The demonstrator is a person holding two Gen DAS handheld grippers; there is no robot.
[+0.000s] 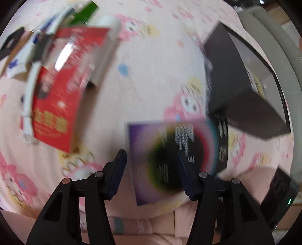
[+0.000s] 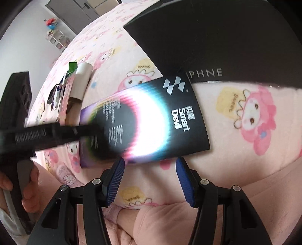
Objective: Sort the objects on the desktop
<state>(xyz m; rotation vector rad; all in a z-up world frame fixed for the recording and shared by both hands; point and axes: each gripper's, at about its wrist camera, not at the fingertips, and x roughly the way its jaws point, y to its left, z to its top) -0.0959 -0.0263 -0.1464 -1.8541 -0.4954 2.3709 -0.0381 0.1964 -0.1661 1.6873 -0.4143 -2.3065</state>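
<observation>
A flat purple-and-black "Smart Devil" package (image 1: 169, 158) (image 2: 151, 120) lies on the pink cartoon blanket. My left gripper (image 1: 151, 164) is open right over its near end, one finger on each side; in the right wrist view it reaches in from the left (image 2: 56, 133). My right gripper (image 2: 150, 165) is open and empty just short of the package's near edge. A red packet (image 1: 58, 88) and a white box (image 1: 105, 52) lie in a pile at the upper left. A black box (image 1: 236, 84) (image 2: 217, 37) stands at the right.
The pile at the left also holds a green item (image 1: 85, 13) (image 2: 72, 66), blue-and-white packets (image 1: 43, 30) and a white cable (image 1: 30, 90). A grey curved rim (image 1: 279, 56) runs behind the black box. The blanket's edge (image 2: 160, 216) drops off near me.
</observation>
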